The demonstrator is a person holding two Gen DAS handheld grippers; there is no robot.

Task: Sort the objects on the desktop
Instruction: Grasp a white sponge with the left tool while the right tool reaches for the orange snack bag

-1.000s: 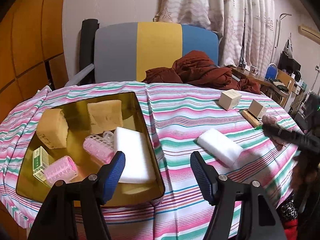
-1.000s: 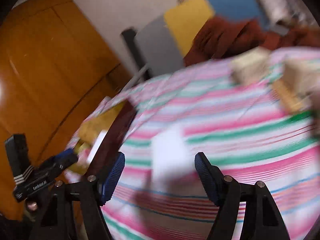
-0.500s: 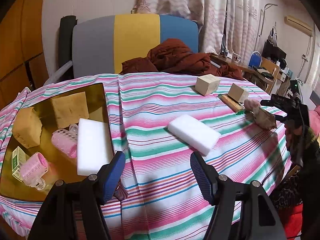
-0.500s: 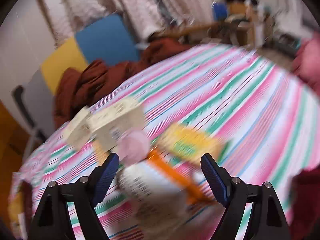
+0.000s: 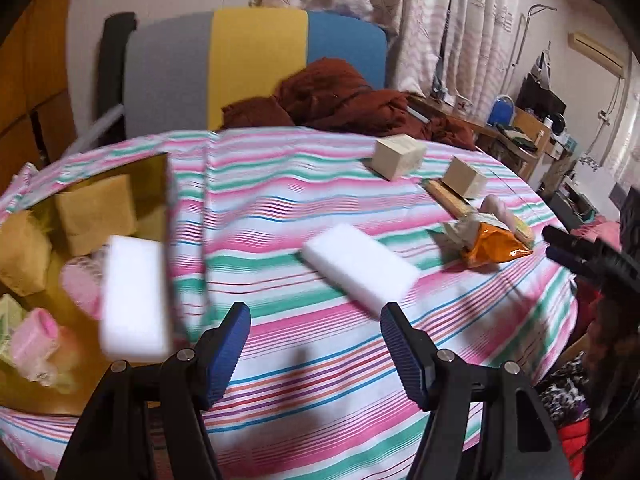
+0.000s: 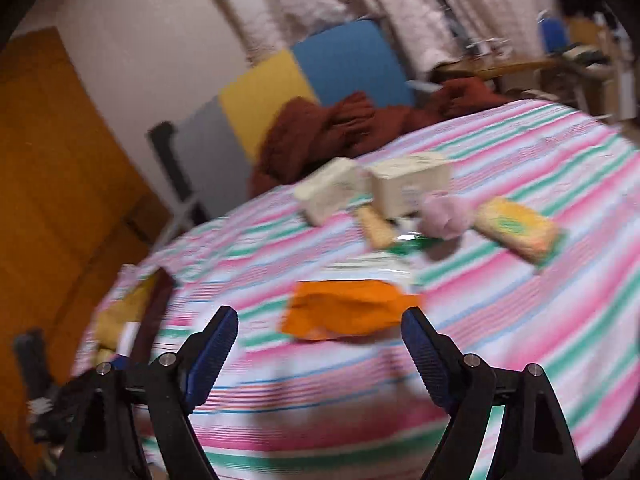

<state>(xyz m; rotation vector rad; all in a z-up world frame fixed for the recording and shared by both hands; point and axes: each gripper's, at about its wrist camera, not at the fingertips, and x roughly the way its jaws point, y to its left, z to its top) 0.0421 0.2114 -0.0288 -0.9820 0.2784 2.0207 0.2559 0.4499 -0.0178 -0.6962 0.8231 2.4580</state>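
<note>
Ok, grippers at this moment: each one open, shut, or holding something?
Left gripper: open, holding nothing.
Right gripper: open, holding nothing, jaws just widened.

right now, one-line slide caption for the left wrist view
Open left gripper faces a white sponge on the striped cloth; gold tray at left.

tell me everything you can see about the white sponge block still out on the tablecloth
The white sponge block is a plain rectangular slab, foam-like, with soft edges and no print or wrapper. It lies flat and slantwise on the striped tablecloth, outside the gold tray, apart from the orange packet. Nothing touches it but the cloth. The left gripper is open just short of it.
</note>
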